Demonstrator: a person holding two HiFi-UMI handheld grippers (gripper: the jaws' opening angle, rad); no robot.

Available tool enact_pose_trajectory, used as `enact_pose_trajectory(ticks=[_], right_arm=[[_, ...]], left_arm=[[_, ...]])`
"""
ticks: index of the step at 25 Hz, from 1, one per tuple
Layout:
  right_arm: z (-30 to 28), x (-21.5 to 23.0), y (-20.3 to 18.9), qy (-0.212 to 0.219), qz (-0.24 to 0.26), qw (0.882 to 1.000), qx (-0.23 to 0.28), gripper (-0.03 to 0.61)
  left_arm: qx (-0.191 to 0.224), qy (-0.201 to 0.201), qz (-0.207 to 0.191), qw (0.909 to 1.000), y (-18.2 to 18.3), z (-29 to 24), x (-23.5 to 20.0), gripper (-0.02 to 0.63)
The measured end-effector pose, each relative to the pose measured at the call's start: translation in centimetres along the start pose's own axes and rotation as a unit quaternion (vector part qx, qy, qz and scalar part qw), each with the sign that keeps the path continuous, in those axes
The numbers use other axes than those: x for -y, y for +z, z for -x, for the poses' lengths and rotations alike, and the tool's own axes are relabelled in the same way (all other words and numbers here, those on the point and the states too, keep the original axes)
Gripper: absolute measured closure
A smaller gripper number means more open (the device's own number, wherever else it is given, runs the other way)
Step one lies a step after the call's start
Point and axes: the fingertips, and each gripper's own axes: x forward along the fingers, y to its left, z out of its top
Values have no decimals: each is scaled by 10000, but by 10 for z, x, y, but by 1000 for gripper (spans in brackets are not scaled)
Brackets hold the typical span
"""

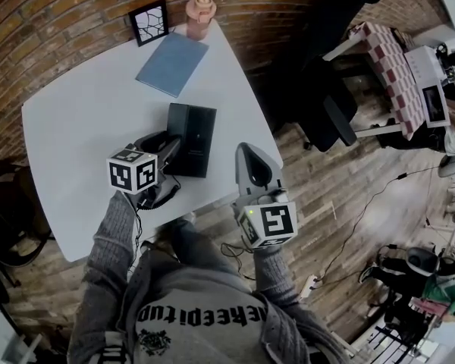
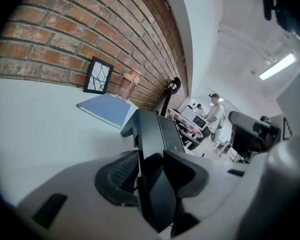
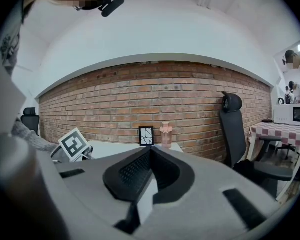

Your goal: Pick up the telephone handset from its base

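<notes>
1. Brick wall (image 1: 76, 6) closes the room behind a white table (image 1: 83, 127), and a wooden floor (image 1: 318, 203) lies around the table.
2. At the far end of the table, near the wall, there are a blue notebook (image 1: 172, 64) lying flat, a small framed picture (image 1: 149, 22) with a pattern of cracks, and a pink bottle (image 1: 200, 14). The picture and the bottle stand upright near each other.
3. A black telephone base (image 1: 201, 139) sits on the near part of the table. The telephone handset (image 1: 176, 139) lies along the left side of it.
4. The left gripper (image 1: 167, 164) is low over the table at the near end of the handset. In the left gripper view its jaws stand wide apart with the black handset between them, and the pads do not clamp it.
5. The right gripper (image 3: 150, 151) is held in the air by the near right corner of the table, apart from the telephone. Its jaw tips meet and nothing is between them.
6. Grey knitted sleeves (image 1: 110, 241) cover both arms of the person.
7. A black office chair (image 1: 326, 105) stands on the floor to the right of the table.
</notes>
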Motion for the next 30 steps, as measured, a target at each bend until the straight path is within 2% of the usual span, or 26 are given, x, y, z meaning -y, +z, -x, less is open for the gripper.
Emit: enact_pose_trajectory(ticks=[6, 17, 21, 25, 30], right_arm=[[-4, 2, -3, 54, -21, 10000, -6, 573], [-11, 1, 0, 154, 40, 9999, -15, 573], [-11, 3, 0, 136, 52, 9999, -5, 572], [-12, 3, 3, 139, 77, 9999, 8, 573], [-12, -1, 4, 153, 118, 9998, 18, 572]], left_arm=[[-35, -207, 73, 9998, 0, -1, 2, 480], [-28, -280, 207, 9994, 0, -5, 2, 468], [-35, -228, 322, 9992, 0, -5, 0, 462], [-73, -71, 345, 9994, 3, 0, 0, 495], [-34, -25, 589, 9983, 2, 4, -3, 508]])
